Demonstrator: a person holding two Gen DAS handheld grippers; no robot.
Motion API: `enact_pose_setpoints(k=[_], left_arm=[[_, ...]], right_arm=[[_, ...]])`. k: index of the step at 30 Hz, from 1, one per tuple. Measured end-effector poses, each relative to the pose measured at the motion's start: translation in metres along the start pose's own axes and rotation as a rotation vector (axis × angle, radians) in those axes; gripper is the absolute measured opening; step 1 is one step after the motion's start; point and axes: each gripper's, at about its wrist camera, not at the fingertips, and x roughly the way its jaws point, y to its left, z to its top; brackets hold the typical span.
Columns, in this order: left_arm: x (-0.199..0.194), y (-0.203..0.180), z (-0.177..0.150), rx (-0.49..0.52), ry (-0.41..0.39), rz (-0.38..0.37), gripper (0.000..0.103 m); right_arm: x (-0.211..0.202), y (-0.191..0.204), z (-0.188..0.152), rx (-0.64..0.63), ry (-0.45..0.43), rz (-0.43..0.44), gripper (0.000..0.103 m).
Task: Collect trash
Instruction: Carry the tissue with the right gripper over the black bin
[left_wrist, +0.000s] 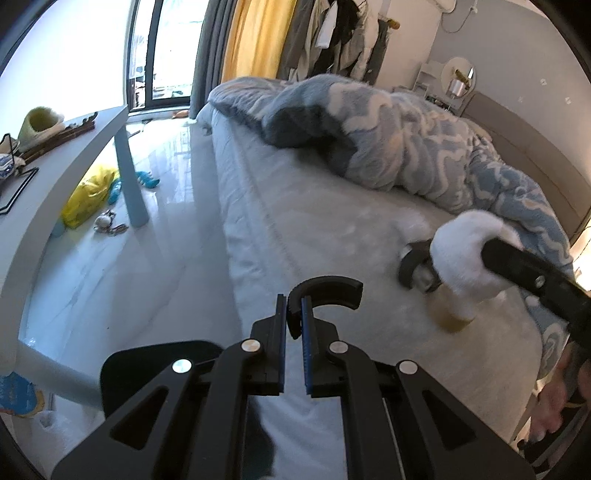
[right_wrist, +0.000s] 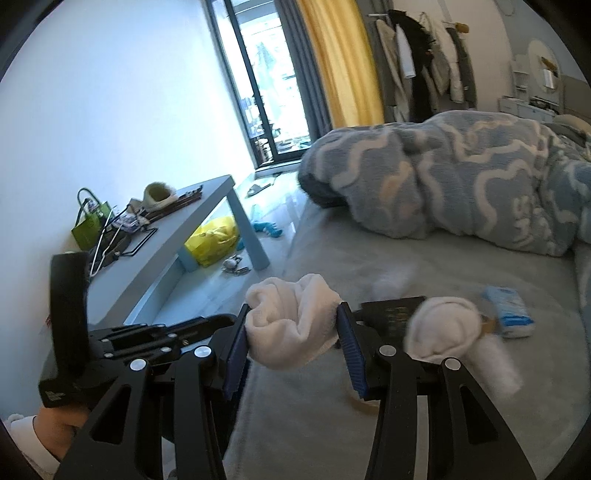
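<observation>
A crumpled white fluffy cloth (right_wrist: 291, 328) sits between the blue pads of my right gripper (right_wrist: 293, 334), which is shut on it above the grey bed (right_wrist: 424, 266). In the left wrist view the same cloth (left_wrist: 461, 254) shows at the right, held in the right gripper (left_wrist: 458, 260) over a yellowish tape roll (left_wrist: 452, 315). My left gripper (left_wrist: 294, 321) is shut with nothing between its pads, hovering over the bed's near edge. It also appears at the left of the right wrist view, the left gripper (right_wrist: 218, 322) beside the right one.
On the bed lie a second white bundle (right_wrist: 443, 328), a black booklet (right_wrist: 391, 314), a blue tissue pack (right_wrist: 509, 310) and a blue patterned blanket (right_wrist: 461, 177). A cluttered blue-grey side table (left_wrist: 55, 177) stands left, with a yellow bag (left_wrist: 88, 195) on the floor beneath.
</observation>
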Motion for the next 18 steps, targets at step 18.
enact_pose_setpoints(k=[18], left_arm=[[0.027,0.080,-0.058,-0.034,0.235,0.069,0.008]], right_arm=[[0.056,0.065,-0.007,-0.038,0.115,0.062,0.047]])
